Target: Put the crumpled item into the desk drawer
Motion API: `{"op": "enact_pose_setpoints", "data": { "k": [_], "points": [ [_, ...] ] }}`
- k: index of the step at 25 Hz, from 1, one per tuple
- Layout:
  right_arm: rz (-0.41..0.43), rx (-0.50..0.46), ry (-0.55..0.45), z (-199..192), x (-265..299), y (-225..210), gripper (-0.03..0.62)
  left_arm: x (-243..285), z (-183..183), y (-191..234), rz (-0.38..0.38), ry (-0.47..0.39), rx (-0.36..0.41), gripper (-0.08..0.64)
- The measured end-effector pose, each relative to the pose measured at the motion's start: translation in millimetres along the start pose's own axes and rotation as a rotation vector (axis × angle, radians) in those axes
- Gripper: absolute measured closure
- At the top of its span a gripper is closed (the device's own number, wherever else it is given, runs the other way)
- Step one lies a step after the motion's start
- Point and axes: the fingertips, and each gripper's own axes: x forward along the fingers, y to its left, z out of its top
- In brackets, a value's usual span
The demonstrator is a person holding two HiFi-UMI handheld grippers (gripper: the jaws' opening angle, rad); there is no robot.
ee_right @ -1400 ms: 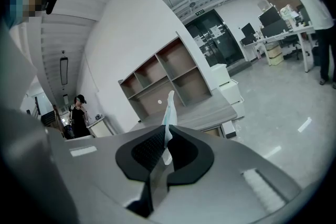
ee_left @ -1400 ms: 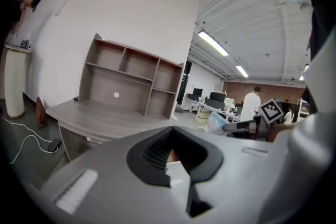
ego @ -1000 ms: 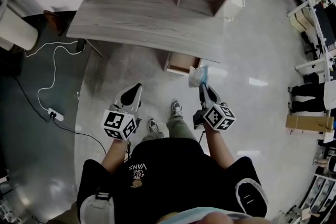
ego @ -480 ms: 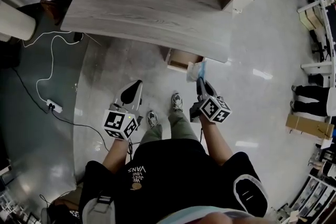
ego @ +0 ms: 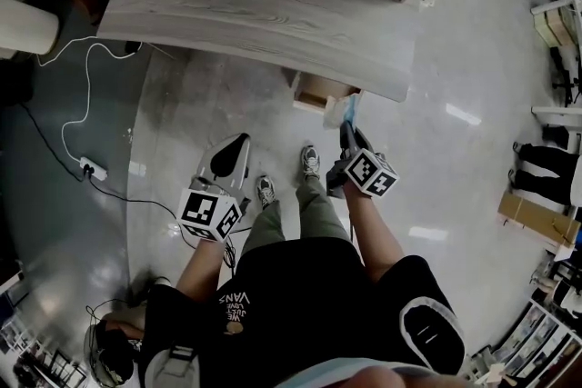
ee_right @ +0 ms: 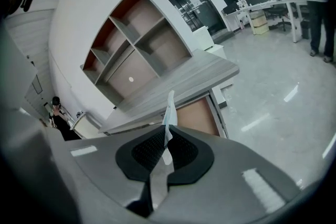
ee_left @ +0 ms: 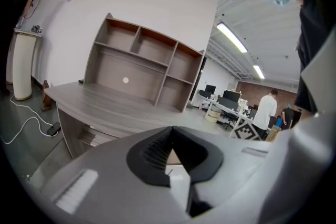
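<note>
Head view: the person stands on the pale floor just near of a grey wooden desk [ego: 255, 14]. A drawer [ego: 320, 91] stands pulled out from under the desk's near edge, towards its right end. The right gripper [ego: 349, 132] reaches far towards it and holds the crumpled item [ego: 343, 111], a pale blue scrap that hangs just beside the drawer's right corner and above the floor, not inside it. The left gripper [ego: 239, 142] hovers to the left, well apart from the drawer. A white cable [ego: 77, 104] trails over the floor far left.

Left gripper view: the left gripper [ee_left: 171, 131] has its fingertips drawn together with nothing between them. The desk [ee_left: 100, 105] and its shelf unit [ee_left: 142, 68] lie beyond.

Right gripper view: the right gripper [ee_right: 168, 132] is pinched tight on the crumpled item [ee_right: 169, 105], which sticks up past the tips. Beyond it the drawer [ee_right: 195, 115] gapes open under the desk [ee_right: 178, 84].
</note>
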Motion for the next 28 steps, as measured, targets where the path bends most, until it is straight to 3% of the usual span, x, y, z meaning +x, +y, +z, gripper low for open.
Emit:
{"op": "enact_pose_setpoints", "data": {
  "k": [12, 28],
  "points": [
    [-0.039, 0.17, 0.054, -23.0, 57.0, -28.9, 0.583, 14.0, -21.8, -6.2, 0.002, 0.041, -0.025, 0.506],
    [-0.064, 0.201, 0.093, -25.6, 114.6, -40.3, 0.583, 38.9, -42.6, -5.8, -0.001, 0.082, -0.063, 0.506]
  ]
}}
